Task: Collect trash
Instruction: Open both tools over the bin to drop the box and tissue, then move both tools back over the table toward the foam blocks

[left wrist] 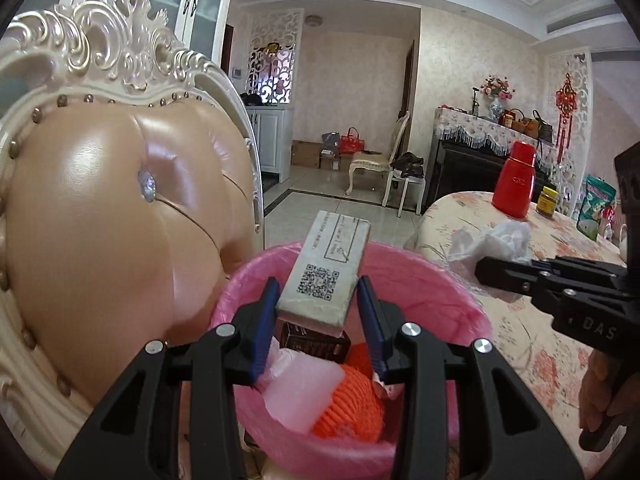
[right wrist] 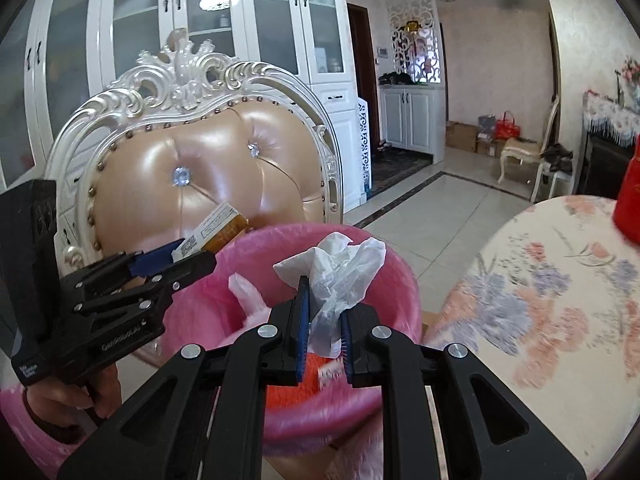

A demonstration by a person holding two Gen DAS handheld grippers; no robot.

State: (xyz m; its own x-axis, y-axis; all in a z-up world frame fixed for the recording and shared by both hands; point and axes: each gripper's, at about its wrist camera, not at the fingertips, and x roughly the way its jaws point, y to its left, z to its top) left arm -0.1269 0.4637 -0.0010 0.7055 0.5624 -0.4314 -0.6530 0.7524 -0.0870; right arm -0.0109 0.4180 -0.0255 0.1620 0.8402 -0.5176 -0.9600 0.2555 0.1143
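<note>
A bin with a pink liner [left wrist: 440,292] [right wrist: 396,272] sits in front of both grippers. Above its near rim my left gripper [left wrist: 318,292] [right wrist: 192,256] is shut on a flat pale box with a QR code [left wrist: 328,268] [right wrist: 218,228], tilted up. My right gripper [right wrist: 324,312] [left wrist: 480,276] is shut on a crumpled white plastic wrapper [right wrist: 340,272] [left wrist: 492,244], also over the bin. Inside the bin lie orange netting [left wrist: 348,408], a small dark box [left wrist: 316,344] and a pale pink piece [left wrist: 304,396].
An ornate chair with a tan padded back [left wrist: 100,220] [right wrist: 200,184] stands just behind the bin. To the right is a table with a floral cloth [left wrist: 540,320] [right wrist: 560,280], bearing a red flask [left wrist: 514,184] and a small jar [left wrist: 547,202]. A hand [right wrist: 60,400] holds the left gripper.
</note>
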